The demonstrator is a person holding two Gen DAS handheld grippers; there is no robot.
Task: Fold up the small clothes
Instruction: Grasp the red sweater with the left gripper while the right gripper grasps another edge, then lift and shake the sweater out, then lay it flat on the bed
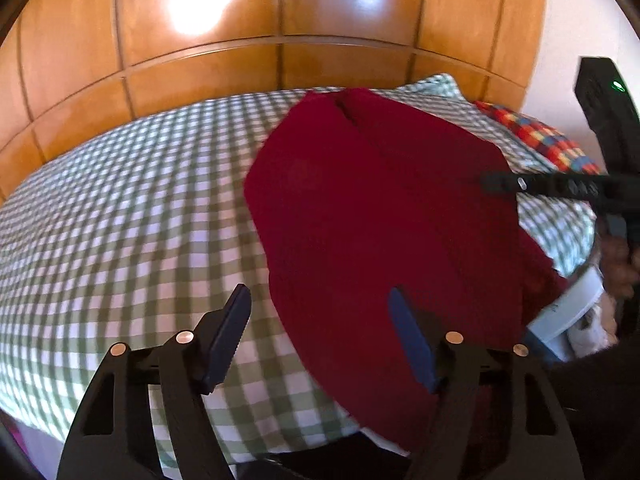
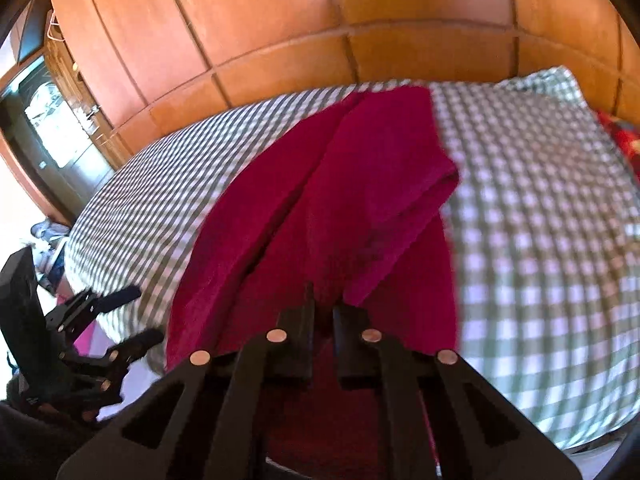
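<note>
A dark red garment (image 1: 380, 216) lies spread on the green checked bed, reaching from the far side to the near edge. My left gripper (image 1: 320, 336) is open and empty, its fingers standing wide over the garment's near left edge. In the right wrist view the garment (image 2: 352, 184) runs away from me with a fold down its length. My right gripper (image 2: 323, 312) is shut on the garment's near edge and lifts it. The right gripper also shows in the left wrist view (image 1: 490, 183), at the garment's right side. The left gripper shows in the right wrist view (image 2: 132, 316), open.
The green checked bedsheet (image 1: 120, 216) covers the bed. A wooden panelled wall (image 1: 240, 52) stands behind it. A multicoloured checked pillow (image 1: 536, 136) lies at the far right. A white object (image 1: 568, 312) sits beside the bed at the right. A doorway (image 2: 48, 120) opens at the left.
</note>
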